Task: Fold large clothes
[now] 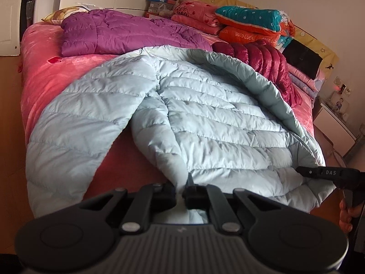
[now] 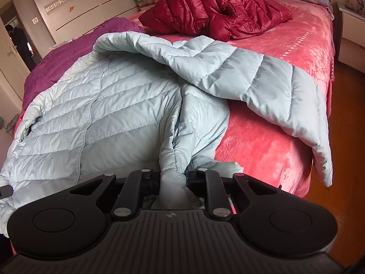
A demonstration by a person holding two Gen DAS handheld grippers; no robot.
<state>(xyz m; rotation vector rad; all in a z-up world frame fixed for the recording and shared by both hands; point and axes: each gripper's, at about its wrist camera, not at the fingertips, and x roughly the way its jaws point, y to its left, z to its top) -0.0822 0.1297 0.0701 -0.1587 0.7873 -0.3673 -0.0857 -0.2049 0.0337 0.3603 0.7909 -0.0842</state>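
A pale blue quilted down jacket (image 1: 205, 114) lies spread on the pink bed, its hem at the near edge. My left gripper (image 1: 181, 189) is shut on a pinched fold of its hem. My right gripper (image 2: 173, 180) is shut on a bunched fold of the same jacket (image 2: 114, 105) at the near edge. One sleeve (image 2: 273, 86) lies across the bed to the right and hangs over the edge. The right gripper also shows in the left wrist view (image 1: 319, 173) at the jacket's right side.
A purple down jacket (image 1: 118, 32) lies at the far left of the pink bed (image 1: 57, 68). A dark red down jacket (image 2: 216, 6) lies behind the blue one. Folded quilts (image 1: 246, 20) are stacked at the head. A white nightstand (image 1: 335, 123) stands right. Wooden floor (image 2: 330, 205) surrounds the bed.
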